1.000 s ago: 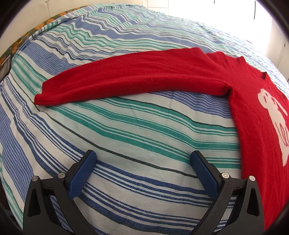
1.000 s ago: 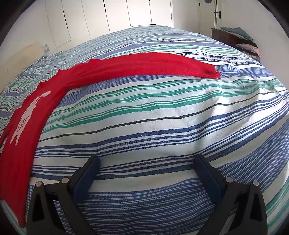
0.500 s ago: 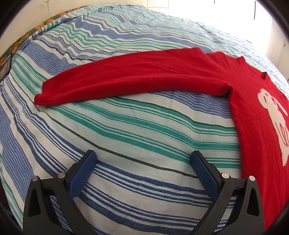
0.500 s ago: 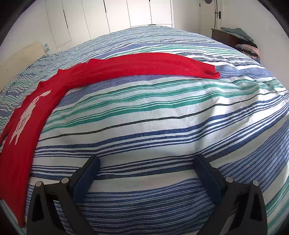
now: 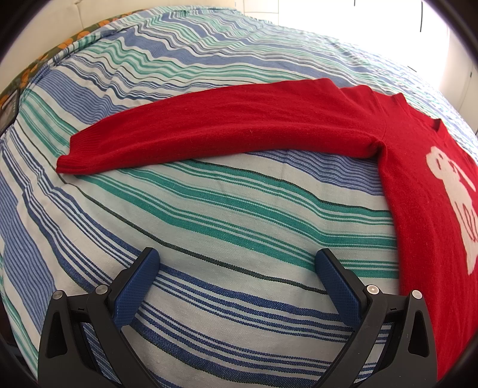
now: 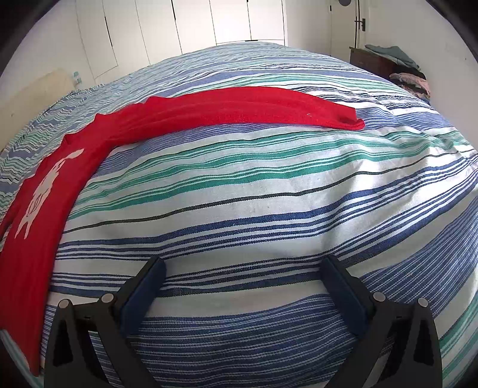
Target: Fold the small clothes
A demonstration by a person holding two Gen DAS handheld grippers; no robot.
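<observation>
A red sweater [image 5: 418, 191] with a white animal print lies flat on the striped bedspread [image 5: 209, 215]. One sleeve [image 5: 227, 131] stretches out to the left in the left wrist view. In the right wrist view the sweater [image 6: 44, 209] lies at the left and its other sleeve [image 6: 254, 107] stretches out to the right. My left gripper [image 5: 237, 262] is open and empty, low over the bedspread, short of the sleeve. My right gripper [image 6: 243, 268] is open and empty, also short of its sleeve.
The bedspread [image 6: 269, 194] covers the whole bed. A dark dresser [image 6: 376, 62] with piled clothes [image 6: 412, 80] stands at the far right. White wardrobe doors [image 6: 194, 27] line the back wall. A patterned pillow [image 5: 38, 71] shows at the far left edge.
</observation>
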